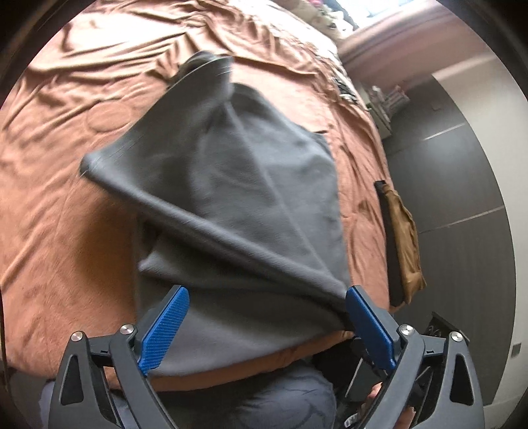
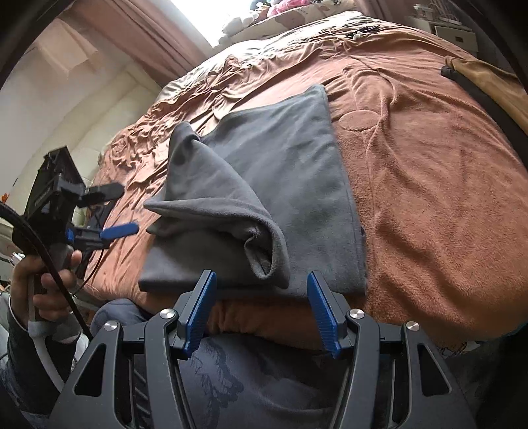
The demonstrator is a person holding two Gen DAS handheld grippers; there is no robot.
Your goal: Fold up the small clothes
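Note:
A grey garment lies on the brown blanket near the bed's front edge. One flap is folded over its left part, its open end curled up. In the left wrist view the cloth is blurred, and a raised fold runs down to the right fingertip. My left gripper is wide open with no pad pressing the cloth. In the right wrist view this left gripper sits left of the garment, held by a hand. My right gripper stands open over the garment's near edge, holding nothing.
A tan and black folded item rests at the bed's right edge. Soft toys and pillows are at the far end. The person's dark patterned clothing presses against the front edge. A dark cabinet stands on the right.

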